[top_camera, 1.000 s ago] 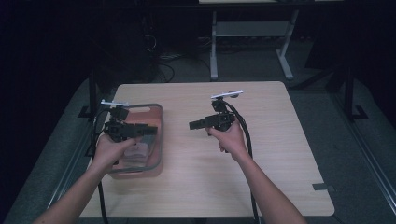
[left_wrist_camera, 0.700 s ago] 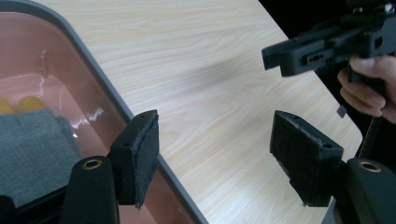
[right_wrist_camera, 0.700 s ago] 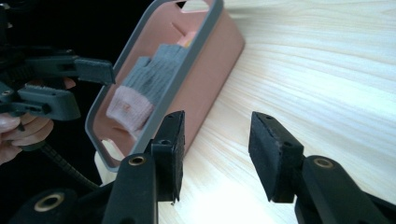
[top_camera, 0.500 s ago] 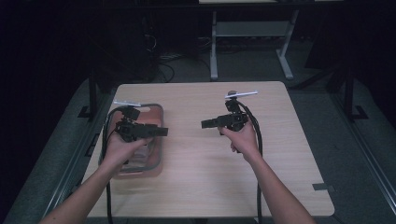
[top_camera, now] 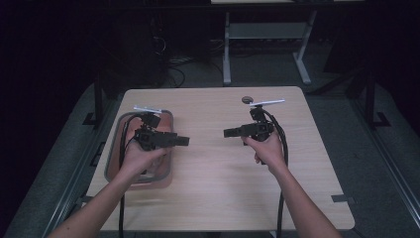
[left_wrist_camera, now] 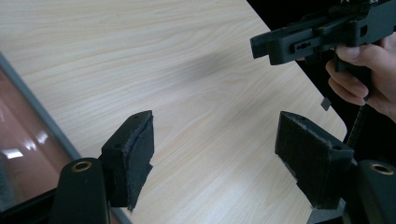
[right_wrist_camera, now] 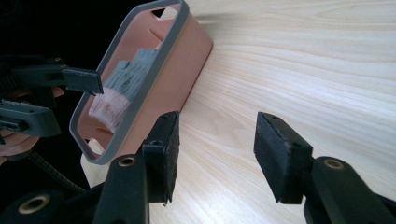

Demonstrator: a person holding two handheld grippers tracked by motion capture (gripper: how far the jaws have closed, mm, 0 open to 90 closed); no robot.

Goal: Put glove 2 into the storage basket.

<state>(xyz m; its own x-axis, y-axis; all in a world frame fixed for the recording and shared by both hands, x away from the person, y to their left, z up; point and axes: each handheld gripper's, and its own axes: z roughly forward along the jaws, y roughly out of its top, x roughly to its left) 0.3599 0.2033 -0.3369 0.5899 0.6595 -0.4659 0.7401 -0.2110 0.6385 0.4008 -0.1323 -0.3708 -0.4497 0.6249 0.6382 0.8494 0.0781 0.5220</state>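
Both grippers are held level above the pale wood-grain bench [top_camera: 218, 198], pointing at each other. Left gripper [top_camera: 183, 141] hangs at the bin's inner edge, right gripper [top_camera: 229, 133] well apart; their padded black jaws have just been opening and hold nothing. A pink, grey-rimmed plastic bin [right_wrist_camera: 184, 51] contains a knitted grey-and-pink glove [right_wrist_camera: 123, 88].

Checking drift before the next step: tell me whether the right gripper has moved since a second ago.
Yes. In the high view the right gripper has shifted rightward, away from the pink bin, toward the table's right edge. Its fingers have just been opening, nothing between them.
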